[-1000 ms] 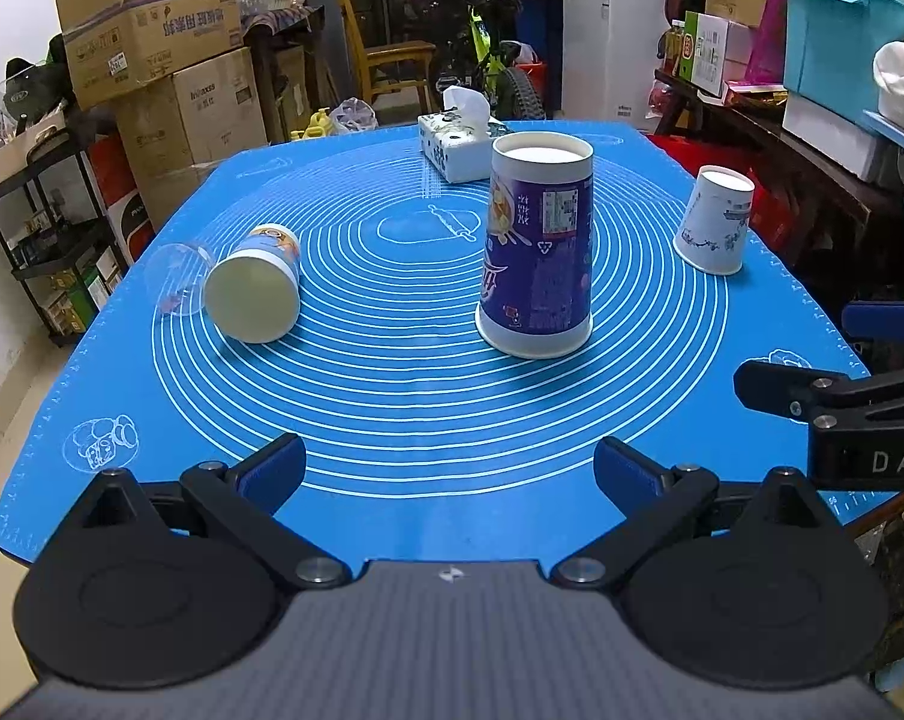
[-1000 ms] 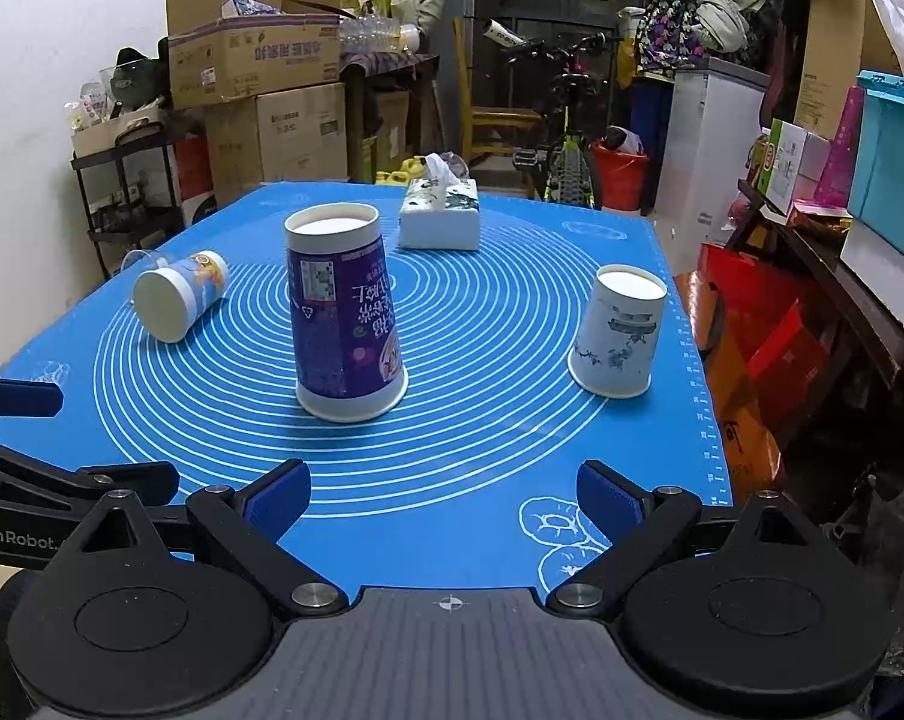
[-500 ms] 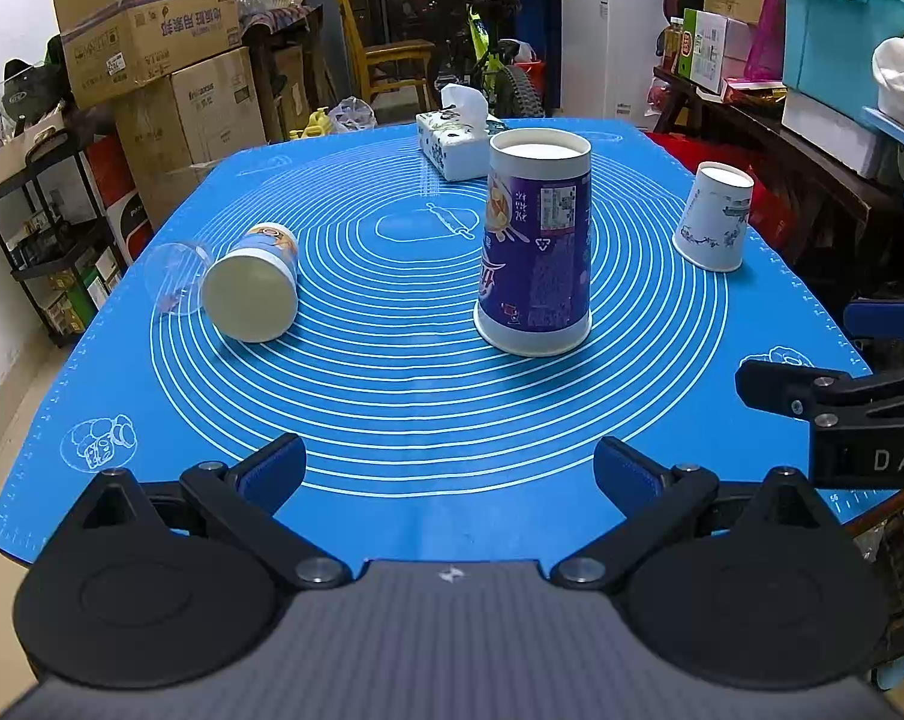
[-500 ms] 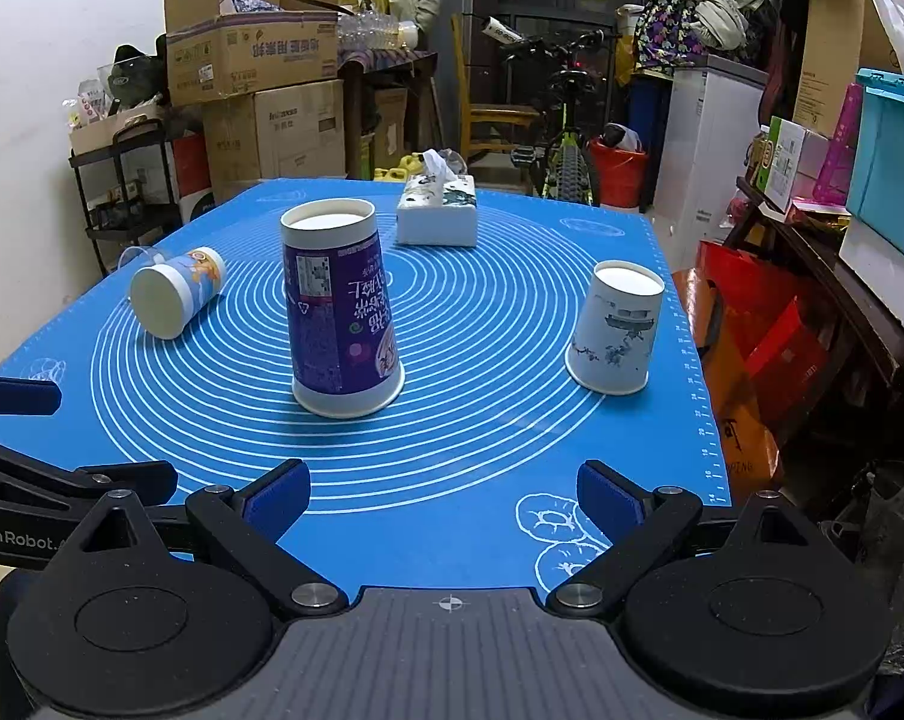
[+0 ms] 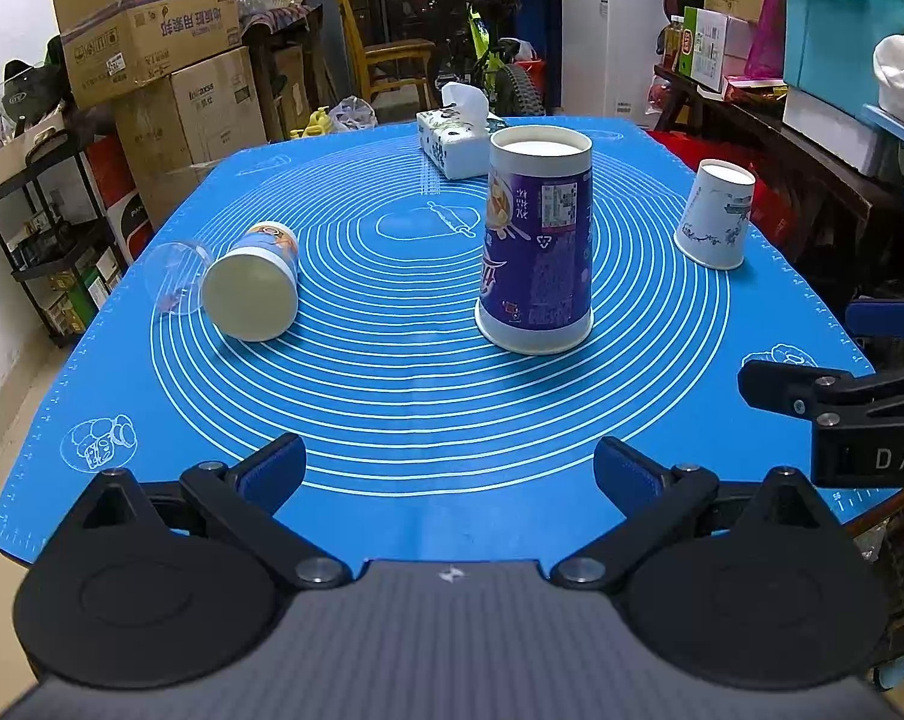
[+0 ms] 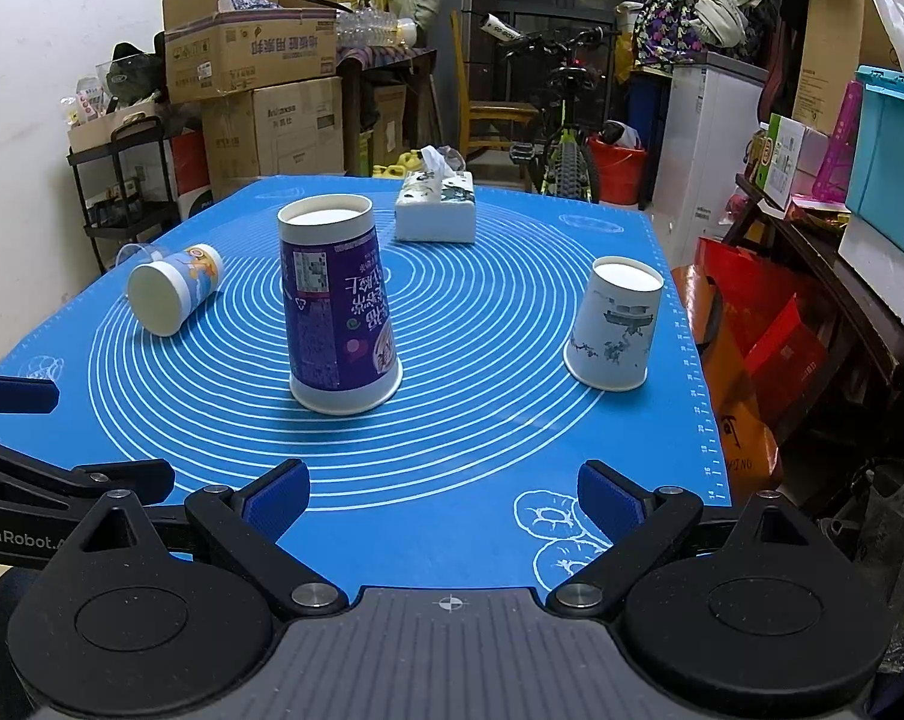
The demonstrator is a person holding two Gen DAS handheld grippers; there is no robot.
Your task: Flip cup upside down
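A tall purple paper cup (image 5: 535,246) (image 6: 338,312) stands upside down at the middle of the blue mat (image 5: 392,396) (image 6: 481,420). A small white cup with blue drawings (image 5: 715,215) (image 6: 616,324) stands upside down at the right. A white and orange cup (image 5: 254,288) (image 6: 173,294) lies on its side at the left, with a clear plastic cup (image 5: 173,276) behind it. My left gripper (image 5: 449,468) is open and empty over the mat's near edge. My right gripper (image 6: 443,495) is open and empty, also short of the cups.
A tissue box (image 5: 457,138) (image 6: 437,210) sits at the mat's far end. Cardboard boxes (image 5: 152,60), a black shelf rack (image 5: 44,240), a bicycle (image 6: 565,138) and storage bins (image 5: 841,24) surround the table. The table drops off at right.
Both grippers have drifted slightly forward toward the cups. Nothing on the mat has moved.
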